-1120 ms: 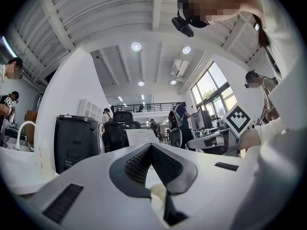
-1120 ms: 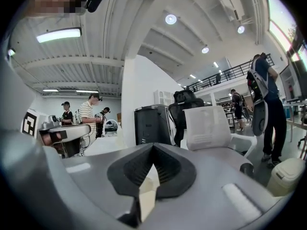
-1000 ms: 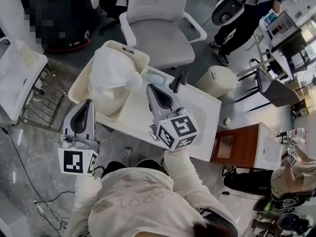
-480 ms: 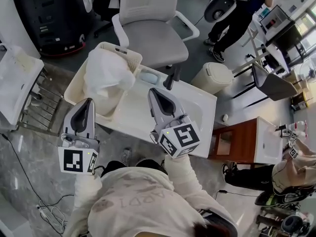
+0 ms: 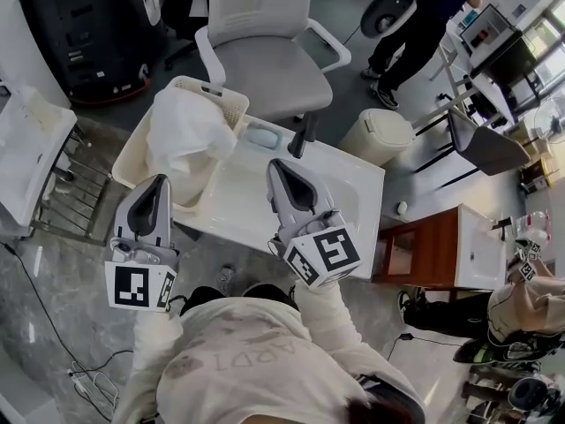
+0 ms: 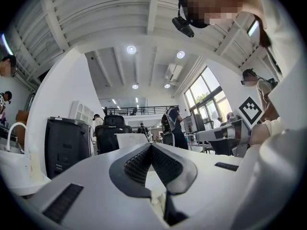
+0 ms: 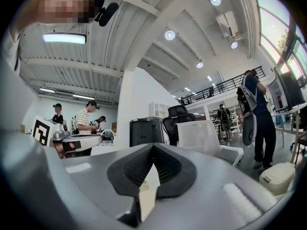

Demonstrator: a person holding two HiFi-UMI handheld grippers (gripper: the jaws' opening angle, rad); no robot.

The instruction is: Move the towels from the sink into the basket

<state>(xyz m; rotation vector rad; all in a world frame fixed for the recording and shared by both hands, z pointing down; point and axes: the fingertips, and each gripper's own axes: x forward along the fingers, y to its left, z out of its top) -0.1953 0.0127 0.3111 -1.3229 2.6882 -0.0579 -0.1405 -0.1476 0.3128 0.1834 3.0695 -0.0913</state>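
Observation:
A heap of white towels (image 5: 187,131) fills the cream basket (image 5: 131,153) at the left end of the white sink (image 5: 351,186). No towel shows in the bare part of the basin in the head view. My left gripper (image 5: 161,181) hovers near the basket's front edge, shut and holding nothing. My right gripper (image 5: 274,163) hangs over the basin in front of the black faucet (image 5: 301,138), also shut and holding nothing. In the left gripper view my left gripper (image 6: 151,146) has its pads pressed together, and in the right gripper view so does my right gripper (image 7: 153,145); both cameras look up towards the ceiling.
A grey office chair (image 5: 265,56) stands behind the sink. A beige bin (image 5: 375,136) is at the right and a wooden cabinet (image 5: 424,254) at the front right. A pale soap dish (image 5: 262,137) lies by the faucet. A wire rack (image 5: 62,201) stands at the left.
The head view has drifted, so the basket and sink sit a little higher and further left. Both grippers stay shut and almost in the same place.

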